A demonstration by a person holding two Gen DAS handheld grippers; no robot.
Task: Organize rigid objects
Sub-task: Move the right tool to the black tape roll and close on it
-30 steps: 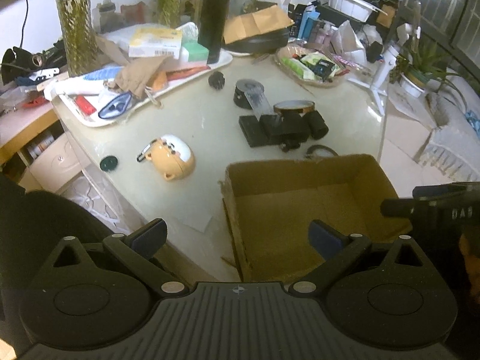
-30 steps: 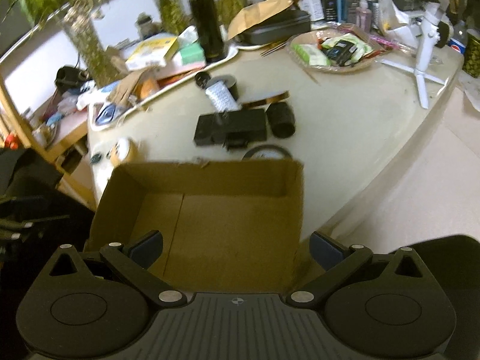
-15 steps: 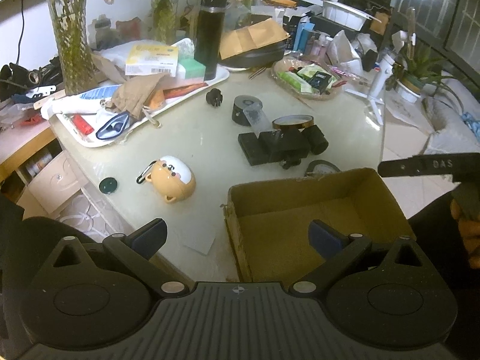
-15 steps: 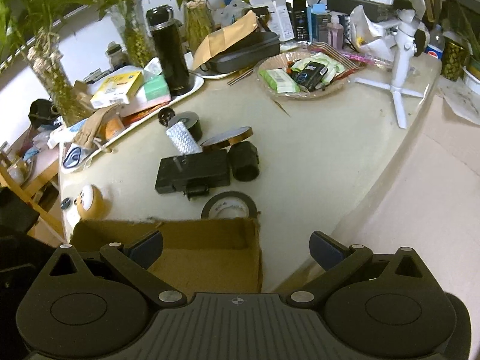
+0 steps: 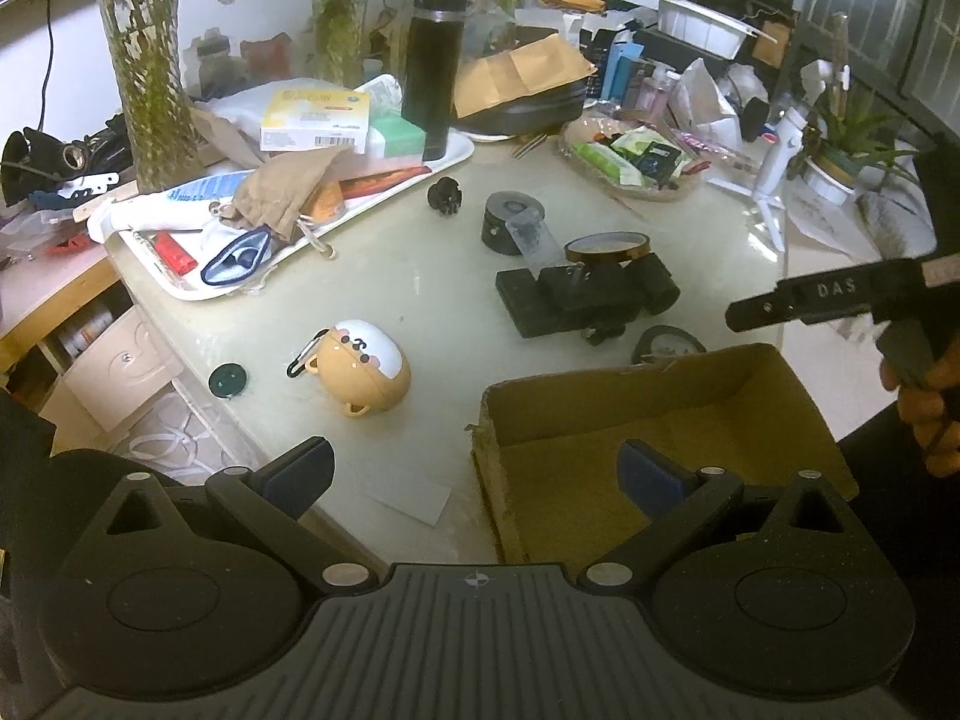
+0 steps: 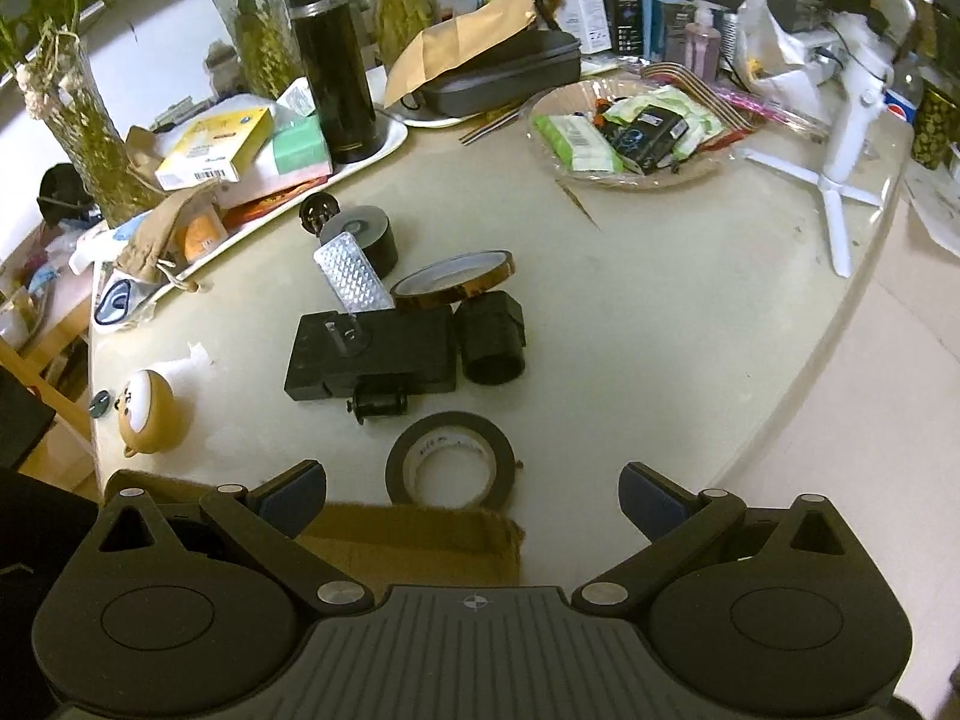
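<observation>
An empty cardboard box sits at the table's near edge; its far rim shows in the right wrist view. Beyond it lie a black tape roll, a black flat block, a black cylinder, an amber tape roll, a silver blister strip and a bear-shaped case. My left gripper is open and empty over the box's left wall. My right gripper is open and empty just before the black tape roll.
A white tray of clutter and a black flask stand at the back left. A basket of packets and a white tripod stand at the back right. A small dark disc lies near the left edge.
Both grippers have pulled back and risen from the box. The right gripper has swung forward from over the box to the black tape roll. Nothing was picked up.
</observation>
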